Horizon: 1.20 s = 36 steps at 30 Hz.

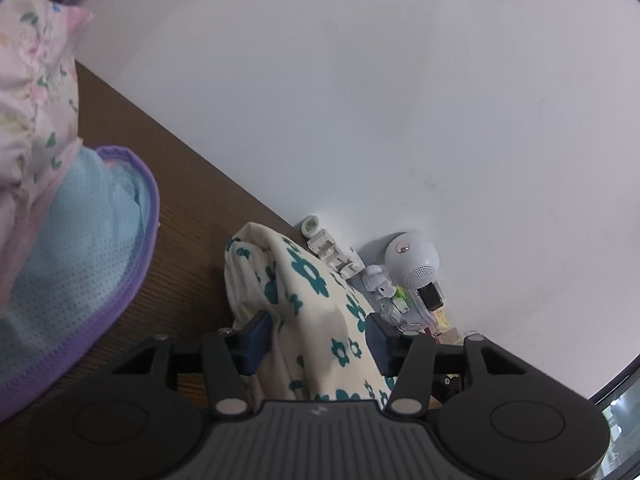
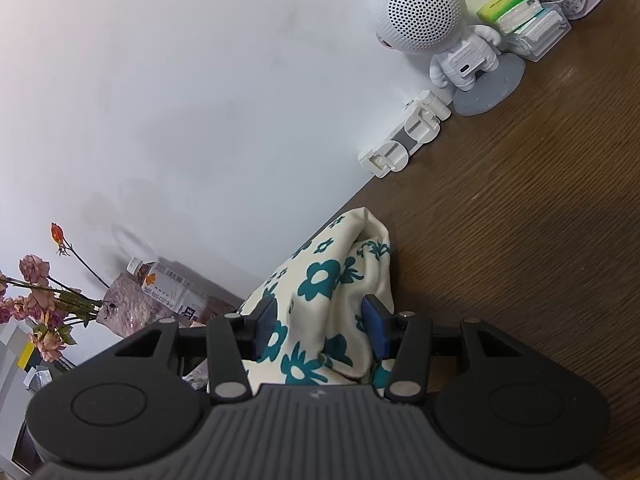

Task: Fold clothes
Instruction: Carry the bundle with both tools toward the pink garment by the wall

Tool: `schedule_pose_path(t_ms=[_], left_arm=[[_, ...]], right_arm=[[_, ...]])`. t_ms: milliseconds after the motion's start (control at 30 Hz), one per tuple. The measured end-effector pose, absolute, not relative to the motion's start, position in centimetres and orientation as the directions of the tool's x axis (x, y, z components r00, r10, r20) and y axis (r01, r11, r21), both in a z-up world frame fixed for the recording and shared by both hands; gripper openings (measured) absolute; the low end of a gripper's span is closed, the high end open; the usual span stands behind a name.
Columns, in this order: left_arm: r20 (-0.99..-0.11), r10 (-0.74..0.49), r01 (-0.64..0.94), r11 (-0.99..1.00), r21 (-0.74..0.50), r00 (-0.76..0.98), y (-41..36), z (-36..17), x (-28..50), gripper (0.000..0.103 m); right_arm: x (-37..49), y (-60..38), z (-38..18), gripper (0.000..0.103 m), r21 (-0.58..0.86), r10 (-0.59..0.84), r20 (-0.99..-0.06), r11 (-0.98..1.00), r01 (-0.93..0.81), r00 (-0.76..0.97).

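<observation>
A cream cloth with teal flowers (image 1: 312, 280) lies bunched on the brown wooden table (image 1: 180, 220), close to the white wall. My left gripper (image 1: 318, 340) straddles one end of it, its blue pads standing apart with the cloth loose between them. In the right wrist view the same cloth (image 2: 320, 276) runs back between the pads of my right gripper (image 2: 320, 330), which also stand apart around it. Both grippers are low over the table (image 2: 520, 240). The part of the cloth under the gripper bodies is hidden.
A pile with a pink floral garment (image 1: 32, 80) over a blue mesh one with purple trim (image 1: 80, 240) fills the left. Along the wall stand an astronaut speaker (image 2: 424, 12), a white folding holder (image 2: 404, 136), tissue packs (image 2: 520, 16), a bottle (image 2: 168, 288) and dried flowers (image 2: 40, 296).
</observation>
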State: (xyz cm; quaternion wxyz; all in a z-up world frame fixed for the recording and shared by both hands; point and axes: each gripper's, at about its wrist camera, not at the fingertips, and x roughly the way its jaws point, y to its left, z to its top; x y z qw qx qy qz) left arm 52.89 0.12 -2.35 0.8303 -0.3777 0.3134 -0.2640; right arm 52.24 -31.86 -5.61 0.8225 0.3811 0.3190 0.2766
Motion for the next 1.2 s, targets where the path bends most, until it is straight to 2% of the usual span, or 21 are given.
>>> schedule_pose_path(t_ms=[133, 267, 400, 600, 800, 933, 1067, 1100, 1133, 1200], left_arm=[[-0.314, -0.673, 0.189, 0.564, -0.804, 0.669, 0.4, -2.5, 53.1, 0.054], [-0.363, -0.586, 0.127, 0.632, -0.764, 0.724, 0.9, -1.7, 52.6, 0.054], [-0.363, -0.539, 0.123, 0.668, -0.734, 0.760, 1.4, -0.7, 53.2, 0.054], [-0.385, -0.572, 0.145, 0.673, -0.725, 0.724, -0.2, -1.7, 55.4, 0.044], [-0.367, -0.623, 0.180, 0.640, -0.747, 0.691, -1.1, -2.7, 56.8, 0.045], [-0.371, -0.583, 0.126, 0.639, -0.759, 0.723, -0.1, -2.2, 54.5, 0.051], [-0.387, -0.583, 0.136, 0.658, -0.740, 0.715, 0.9, -1.3, 52.4, 0.049], [-0.385, -0.590, 0.144, 0.656, -0.740, 0.709, 0.8, -1.1, 52.1, 0.048], [-0.384, -0.598, 0.153, 0.654, -0.741, 0.704, 0.6, -1.0, 51.9, 0.042], [-0.384, -0.612, 0.167, 0.653, -0.739, 0.692, 0.5, -0.6, 51.2, 0.040]], right_arm=[[52.2, -31.8, -5.7, 0.048, 0.803, 0.699, -0.315, 0.556, -0.212, 0.642], [52.0, -31.8, -5.6, 0.048, 0.800, 0.697, -0.317, 0.561, -0.213, 0.643], [51.7, -31.8, -4.9, 0.049, 0.772, 0.681, -0.325, 0.592, -0.232, 0.657], [51.6, -31.3, -4.2, 0.049, 0.727, 0.655, -0.349, 0.641, -0.248, 0.671], [51.7, -30.8, -4.0, 0.049, 0.721, 0.664, -0.356, 0.643, -0.258, 0.658], [51.7, -30.8, -4.1, 0.048, 0.725, 0.666, -0.359, 0.640, -0.254, 0.654], [51.7, -31.1, -4.1, 0.049, 0.730, 0.666, -0.358, 0.637, -0.248, 0.655], [51.7, -31.1, -4.1, 0.049, 0.732, 0.665, -0.358, 0.636, -0.246, 0.655], [51.7, -31.2, -4.1, 0.049, 0.734, 0.666, -0.357, 0.634, -0.244, 0.655], [51.8, -31.2, -4.1, 0.049, 0.736, 0.667, -0.356, 0.632, -0.243, 0.655]])
